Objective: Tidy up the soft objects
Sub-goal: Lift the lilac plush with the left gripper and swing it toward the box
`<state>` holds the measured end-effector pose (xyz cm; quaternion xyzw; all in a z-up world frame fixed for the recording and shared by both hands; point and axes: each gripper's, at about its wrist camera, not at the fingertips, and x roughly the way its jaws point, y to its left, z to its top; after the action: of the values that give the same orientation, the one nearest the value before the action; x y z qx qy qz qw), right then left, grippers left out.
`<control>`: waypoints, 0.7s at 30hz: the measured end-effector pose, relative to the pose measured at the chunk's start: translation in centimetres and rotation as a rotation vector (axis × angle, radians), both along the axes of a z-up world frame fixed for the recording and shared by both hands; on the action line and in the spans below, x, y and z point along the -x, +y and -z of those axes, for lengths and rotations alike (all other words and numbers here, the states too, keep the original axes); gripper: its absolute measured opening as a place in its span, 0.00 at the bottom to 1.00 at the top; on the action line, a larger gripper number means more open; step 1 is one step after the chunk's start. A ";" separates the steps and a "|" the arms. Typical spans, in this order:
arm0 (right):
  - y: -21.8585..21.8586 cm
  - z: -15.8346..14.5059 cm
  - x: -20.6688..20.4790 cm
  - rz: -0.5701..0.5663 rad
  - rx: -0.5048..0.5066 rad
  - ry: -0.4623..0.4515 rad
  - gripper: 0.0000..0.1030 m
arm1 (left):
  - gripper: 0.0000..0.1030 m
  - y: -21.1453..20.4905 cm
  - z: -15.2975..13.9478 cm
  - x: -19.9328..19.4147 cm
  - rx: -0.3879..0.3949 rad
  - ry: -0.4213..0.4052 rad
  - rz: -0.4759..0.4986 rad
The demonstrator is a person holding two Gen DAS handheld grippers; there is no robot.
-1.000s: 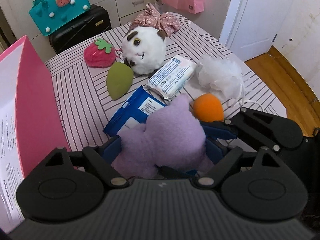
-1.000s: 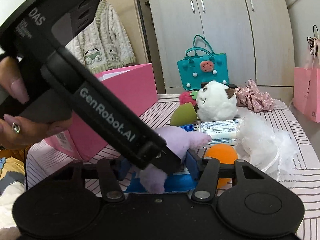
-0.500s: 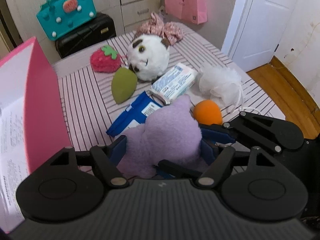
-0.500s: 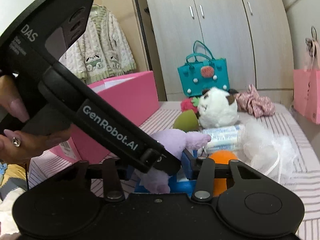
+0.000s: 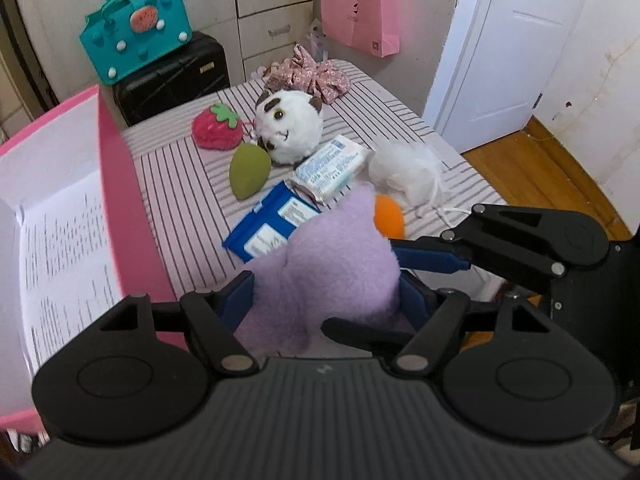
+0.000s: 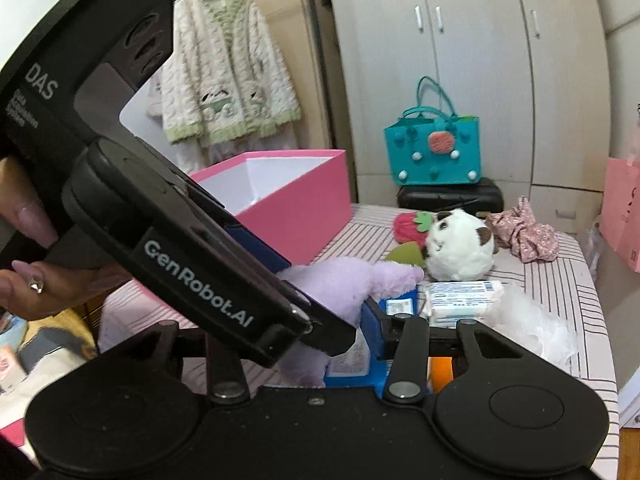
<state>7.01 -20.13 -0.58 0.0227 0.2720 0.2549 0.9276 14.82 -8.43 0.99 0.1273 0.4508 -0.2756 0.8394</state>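
Note:
My left gripper (image 5: 326,294) is shut on a purple plush toy (image 5: 332,264) and holds it above the striped table (image 5: 188,184), beside the open pink box (image 5: 120,184). My right gripper (image 6: 320,312) also has the purple plush (image 6: 340,284) between its fingers, partly hidden behind the left gripper's body; its blue finger (image 5: 428,258) reaches in from the right. On the table lie a white panda plush (image 5: 290,132), a red strawberry plush (image 5: 216,130), a green sponge (image 5: 248,172), an orange sponge (image 5: 388,216) and a white mesh pouf (image 5: 408,172).
A blue packet (image 5: 268,228) and a white tissue pack (image 5: 330,166) lie mid-table. A pink floral scrunchie (image 5: 312,74) is at the far edge. A teal bag (image 5: 136,40) stands on a black suitcase (image 5: 172,76) behind. A white door (image 5: 516,40) is right.
Both grippers have lifted the purple plush higher and moved it left toward the pink box; the table items now appear farther away.

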 end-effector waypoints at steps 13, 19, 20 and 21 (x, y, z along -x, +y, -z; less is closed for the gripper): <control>3.8 -3.8 3.0 -0.142 0.014 0.132 0.49 | 0.72 5.0 -2.8 3.8 0.076 0.155 -0.080; 6.4 -4.2 3.5 -0.204 -0.021 0.145 0.49 | 0.69 8.3 -2.8 5.9 0.075 0.194 -0.162; 6.9 -4.4 3.4 -0.218 -0.021 0.142 0.46 | 0.61 8.8 -2.9 6.1 0.078 0.193 -0.169; 7.3 -4.6 3.2 -0.240 -0.027 0.147 0.46 | 0.59 9.2 -3.1 6.2 0.081 0.190 -0.177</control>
<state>3.77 -12.83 4.04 0.0212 0.3363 0.3654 0.8677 8.67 0.80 4.07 0.0263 0.5260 -0.2295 0.8186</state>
